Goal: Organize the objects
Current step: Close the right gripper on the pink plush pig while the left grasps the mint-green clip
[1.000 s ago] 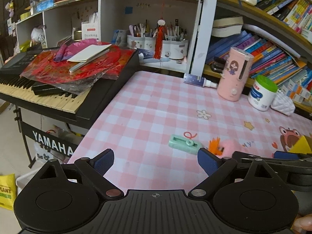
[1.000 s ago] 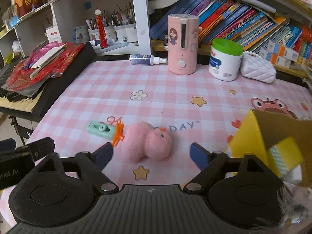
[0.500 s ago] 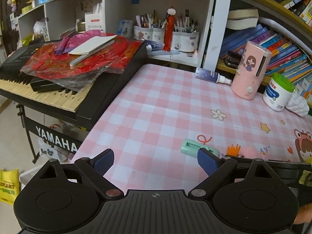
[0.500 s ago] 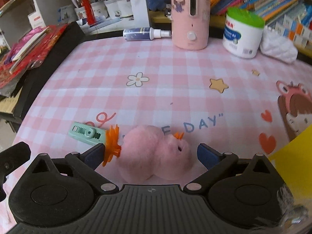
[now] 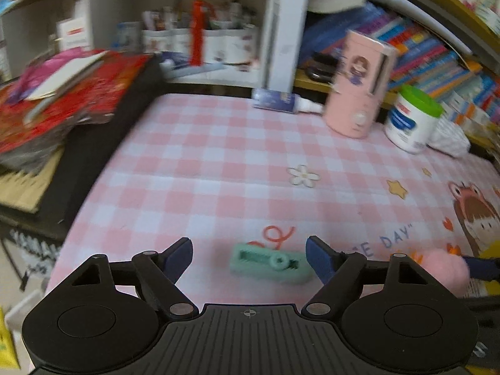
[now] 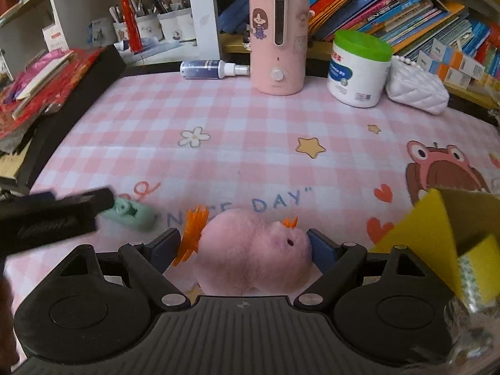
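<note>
A mint-green, clip-like plastic gadget (image 5: pixel 270 262) lies on the pink checked tablecloth (image 5: pixel 218 162). It sits between the fingers of my left gripper (image 5: pixel 248 257), nearer the right-hand pad (image 5: pixel 318 257), with a gap on the left. The jaws are closing and do not press on it. A pink plush toy (image 6: pixel 253 250) with orange feet lies between the fingers of my right gripper (image 6: pixel 243 247). Those jaws are closing too, with the pads close to its sides. In the right wrist view the left gripper (image 6: pixel 47 215) shows as a blurred black shape over the green gadget (image 6: pixel 131 214).
A pink humidifier (image 6: pixel 278 37), a white jar with a green lid (image 6: pixel 359 68), a spray bottle (image 6: pixel 212 69) and a white quilted pouch (image 6: pixel 415 90) line the table's far edge below bookshelves. A keyboard with red papers (image 5: pixel 62 103) is at the left. An open yellow box (image 6: pixel 437 234) is at the right.
The left gripper swung right and down, so the green gadget now lies between its fingers. The right gripper came down around the plush. Both pairs of jaws have narrowed.
</note>
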Tool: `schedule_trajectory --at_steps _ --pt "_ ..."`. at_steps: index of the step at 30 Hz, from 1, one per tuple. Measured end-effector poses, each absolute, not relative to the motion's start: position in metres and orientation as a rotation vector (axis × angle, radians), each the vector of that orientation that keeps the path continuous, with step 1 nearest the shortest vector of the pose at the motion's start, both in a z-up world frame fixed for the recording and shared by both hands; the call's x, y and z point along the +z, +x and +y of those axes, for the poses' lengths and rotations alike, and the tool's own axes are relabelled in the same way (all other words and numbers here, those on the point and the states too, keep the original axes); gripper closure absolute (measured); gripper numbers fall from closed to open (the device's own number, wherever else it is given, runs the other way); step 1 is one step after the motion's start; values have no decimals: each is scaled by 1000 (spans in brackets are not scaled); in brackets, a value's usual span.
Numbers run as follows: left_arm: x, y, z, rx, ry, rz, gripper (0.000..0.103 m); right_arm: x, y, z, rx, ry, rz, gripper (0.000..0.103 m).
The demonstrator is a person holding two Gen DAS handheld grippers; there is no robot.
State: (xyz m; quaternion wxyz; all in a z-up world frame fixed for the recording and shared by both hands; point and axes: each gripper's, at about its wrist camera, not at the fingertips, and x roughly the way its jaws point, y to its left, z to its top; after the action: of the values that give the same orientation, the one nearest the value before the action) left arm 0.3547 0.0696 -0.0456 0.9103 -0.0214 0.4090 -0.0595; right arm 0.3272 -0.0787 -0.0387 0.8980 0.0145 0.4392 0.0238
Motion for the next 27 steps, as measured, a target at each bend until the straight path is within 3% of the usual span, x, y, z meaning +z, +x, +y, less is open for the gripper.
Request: schedule_trajectory --at_steps 3,9,15,27 --pt "-56 361 60 -167 16 859 23 -32 314 -78 63 11 878 17" --pt "-69 366 44 -228 102 879 34 -30 302 -74 108 -31 862 17" --pt "-72 361 36 -235 187 876 32 -30 299 -77 115 -17 878 17" --pt "-57 340 52 -199 66 828 34 -27 283 -75 117 -43 860 17"
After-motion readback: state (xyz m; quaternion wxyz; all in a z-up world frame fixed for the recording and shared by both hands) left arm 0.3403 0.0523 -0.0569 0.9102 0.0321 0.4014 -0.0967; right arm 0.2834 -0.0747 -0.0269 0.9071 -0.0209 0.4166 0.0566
